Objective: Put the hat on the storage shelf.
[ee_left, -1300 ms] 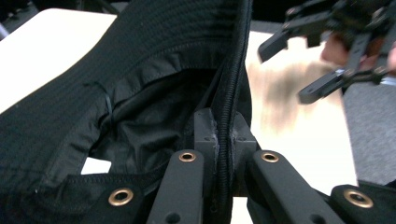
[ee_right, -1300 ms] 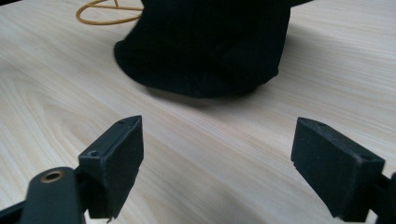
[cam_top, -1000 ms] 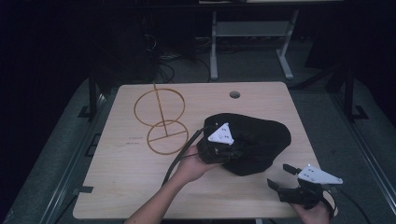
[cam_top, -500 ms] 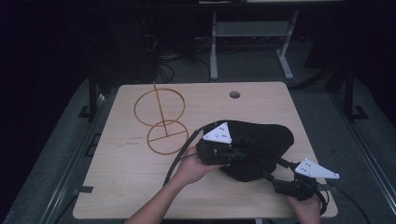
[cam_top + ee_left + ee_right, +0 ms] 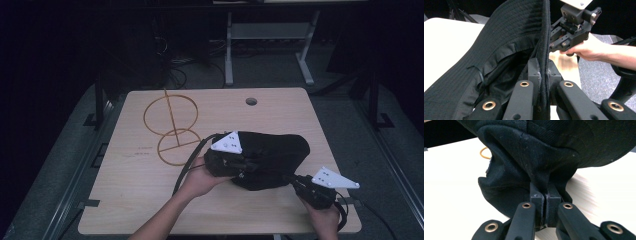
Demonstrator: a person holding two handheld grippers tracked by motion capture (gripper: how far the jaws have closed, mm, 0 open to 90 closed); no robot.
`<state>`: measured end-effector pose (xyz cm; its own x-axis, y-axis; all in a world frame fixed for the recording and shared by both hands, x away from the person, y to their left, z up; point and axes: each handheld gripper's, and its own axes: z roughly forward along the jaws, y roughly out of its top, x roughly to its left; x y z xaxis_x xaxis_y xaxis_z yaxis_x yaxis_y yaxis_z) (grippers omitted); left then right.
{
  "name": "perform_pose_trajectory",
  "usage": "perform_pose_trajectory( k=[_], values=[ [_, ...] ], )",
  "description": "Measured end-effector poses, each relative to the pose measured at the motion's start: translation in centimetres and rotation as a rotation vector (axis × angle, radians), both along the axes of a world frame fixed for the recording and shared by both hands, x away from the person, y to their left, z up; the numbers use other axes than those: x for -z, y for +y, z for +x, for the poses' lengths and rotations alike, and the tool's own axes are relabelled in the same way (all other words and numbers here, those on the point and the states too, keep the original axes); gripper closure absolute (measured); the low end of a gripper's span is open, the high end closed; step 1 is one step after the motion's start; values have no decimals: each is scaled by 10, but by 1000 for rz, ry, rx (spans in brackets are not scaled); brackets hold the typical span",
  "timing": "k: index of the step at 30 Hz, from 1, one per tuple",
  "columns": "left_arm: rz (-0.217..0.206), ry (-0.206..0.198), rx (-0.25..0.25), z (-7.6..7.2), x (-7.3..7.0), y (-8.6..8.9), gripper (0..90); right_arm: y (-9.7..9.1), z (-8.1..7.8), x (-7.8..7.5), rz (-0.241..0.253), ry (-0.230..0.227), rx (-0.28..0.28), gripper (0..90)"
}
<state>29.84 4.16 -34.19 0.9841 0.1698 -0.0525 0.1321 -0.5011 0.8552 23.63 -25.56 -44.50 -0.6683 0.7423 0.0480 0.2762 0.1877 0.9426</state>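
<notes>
Hands come in at the table's (image 5: 125, 200) near edge, one gripper in each. At the near right corner, the right gripper (image 5: 300, 182) has its jaws clamped together on a fold of the black hat (image 5: 280, 150) (its own view shows the cloth pinched between the pads). Just beyond, near the table's middle, the left gripper (image 5: 543, 75) has its jaws closed on the hat's corded brim edge, which runs upright between them. The hat itself lies right of centre, bunched and partly lifted between both grippers. Farther off, toward the far left corner, a wire stand (image 5: 171, 127) of two rings rests flat on the wood.
</notes>
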Motion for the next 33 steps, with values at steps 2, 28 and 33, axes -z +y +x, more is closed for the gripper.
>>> perform_pose_trajectory(
  k=[2, 28, 33],
  values=[
    [11, -15, -15, -3, -2, 2, 796, 1, -1, -3, -5, 1, -1, 877],
    [66, -86, -103, -20, -14, 47, 450, -18, -3, -50, -25, 53, -50, 878],
    [68, -81, -128, -22, -9, 61, 446, -23, -1, -57, 2, 61, -38, 878]
  ],
)
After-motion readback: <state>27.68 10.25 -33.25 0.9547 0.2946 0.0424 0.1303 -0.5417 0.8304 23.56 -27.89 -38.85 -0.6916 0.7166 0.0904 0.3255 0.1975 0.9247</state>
